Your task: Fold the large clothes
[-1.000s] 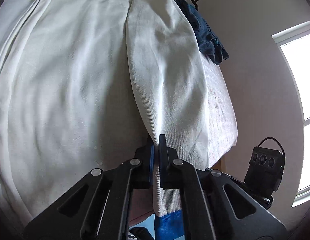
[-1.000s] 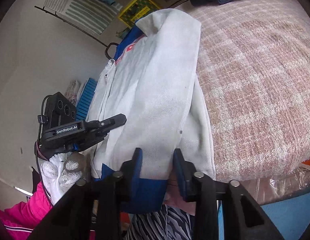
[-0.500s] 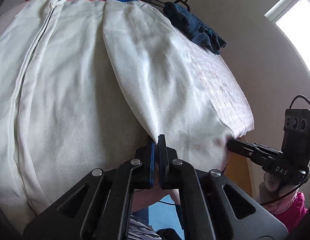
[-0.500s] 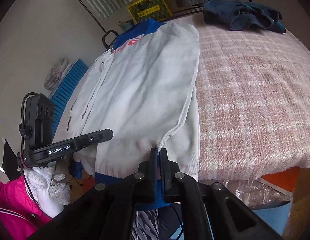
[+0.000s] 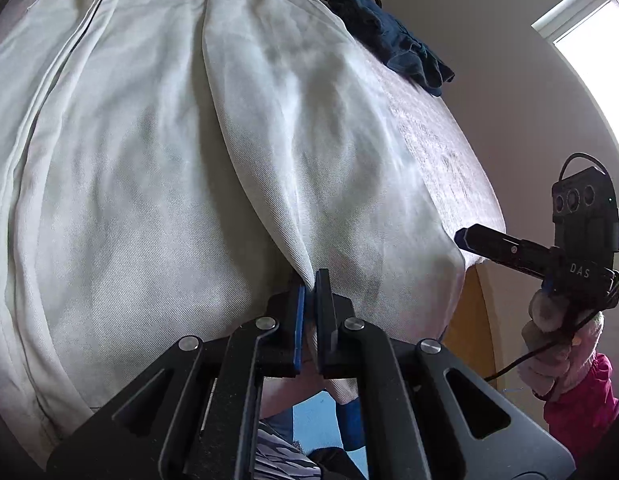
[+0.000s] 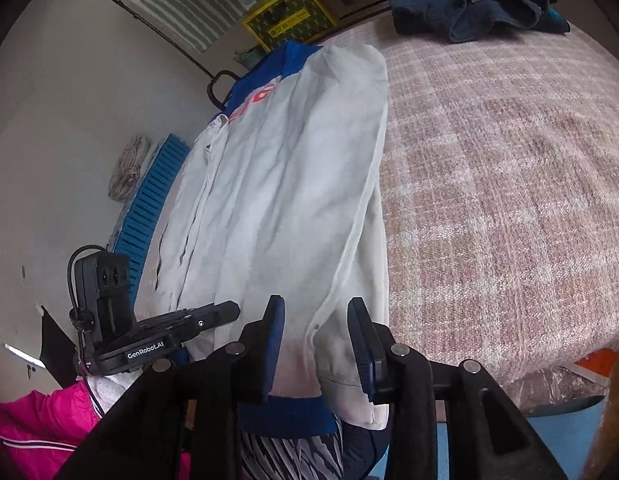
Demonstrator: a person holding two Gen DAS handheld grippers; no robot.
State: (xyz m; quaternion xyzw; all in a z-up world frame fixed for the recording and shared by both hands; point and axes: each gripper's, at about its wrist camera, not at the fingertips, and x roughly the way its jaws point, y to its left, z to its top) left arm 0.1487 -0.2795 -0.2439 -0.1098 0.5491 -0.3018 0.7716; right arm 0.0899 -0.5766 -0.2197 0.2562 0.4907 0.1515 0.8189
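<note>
White jacket (image 6: 293, 184) lies flat on the pink plaid bed cover (image 6: 509, 184), blue collar at the far end, blue hem hanging over the near edge toward both hands. Long axis runs straight away from the grippers, collar far, hem near. 1 side panel is already folded in over the body, its edge running lengthwise.

Left gripper (image 5: 308, 292): jaws pressed together, pinching the near corner of that folded panel, cloth taut up from the pads. Right gripper (image 6: 316, 312): jaws have just been opening, now spread, the right hem corner lying between the fingers but not pinched. In the left wrist view it sits off the jacket's right edge, clear of the cloth.

Both grippers sit at the hem end, so the next fold likely goes hem toward collar, away along the long axis. Left is the only one with a grip; right needs a fresh pinch first.

Around: dark blue garment (image 6: 473, 4) heaped at the far end of the bed, well apart from the jacket, not in the fold path. Drying rack (image 6: 157, 8) and yellow box (image 6: 289, 16) behind the bed.
</note>
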